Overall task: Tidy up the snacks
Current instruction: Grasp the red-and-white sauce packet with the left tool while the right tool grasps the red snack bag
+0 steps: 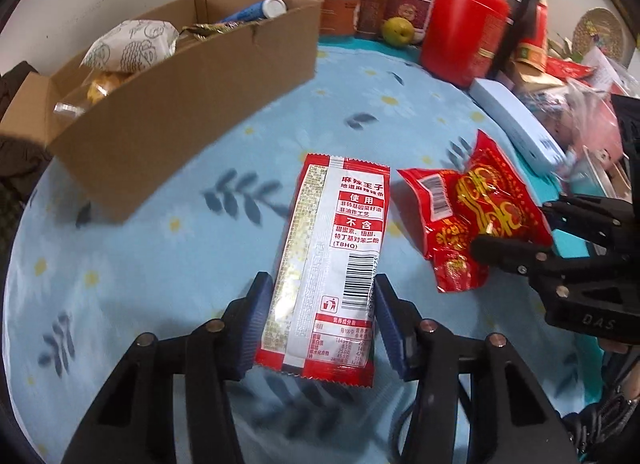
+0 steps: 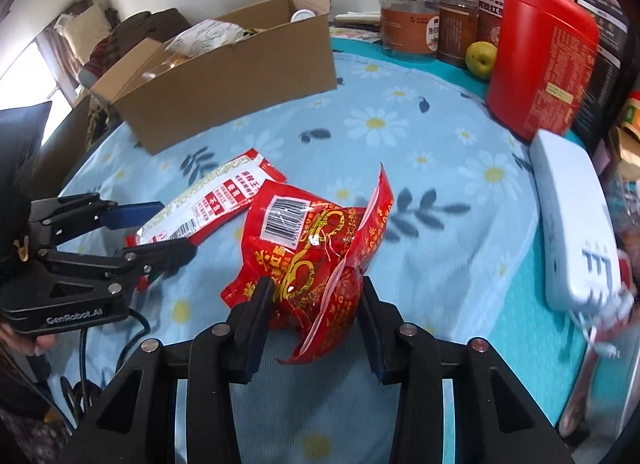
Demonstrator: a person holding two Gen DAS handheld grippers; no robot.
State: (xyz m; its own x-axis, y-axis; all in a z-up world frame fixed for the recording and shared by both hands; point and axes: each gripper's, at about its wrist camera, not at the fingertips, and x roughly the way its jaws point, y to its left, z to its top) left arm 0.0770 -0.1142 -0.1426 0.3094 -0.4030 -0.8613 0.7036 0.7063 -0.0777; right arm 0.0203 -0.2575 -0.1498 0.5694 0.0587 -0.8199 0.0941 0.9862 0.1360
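Observation:
A long red-and-white snack packet (image 1: 332,264) lies between the blue pads of my left gripper (image 1: 320,324), which is shut on its near end; the packet also shows in the right wrist view (image 2: 212,203). A crinkled red-and-gold snack bag (image 2: 316,260) sits between the fingers of my right gripper (image 2: 316,328), which is shut on it. In the left wrist view this bag (image 1: 472,219) lies right of the packet, with the right gripper (image 1: 516,232) on it. An open cardboard box (image 1: 188,103) with several snacks inside stands at the back left.
The table carries a light blue floral cloth (image 2: 420,151). A red canister (image 2: 544,55), jars (image 2: 408,19) and a green fruit (image 2: 480,59) stand along the back. A white device (image 2: 576,223) lies at the right. Clutter fills the far right edge.

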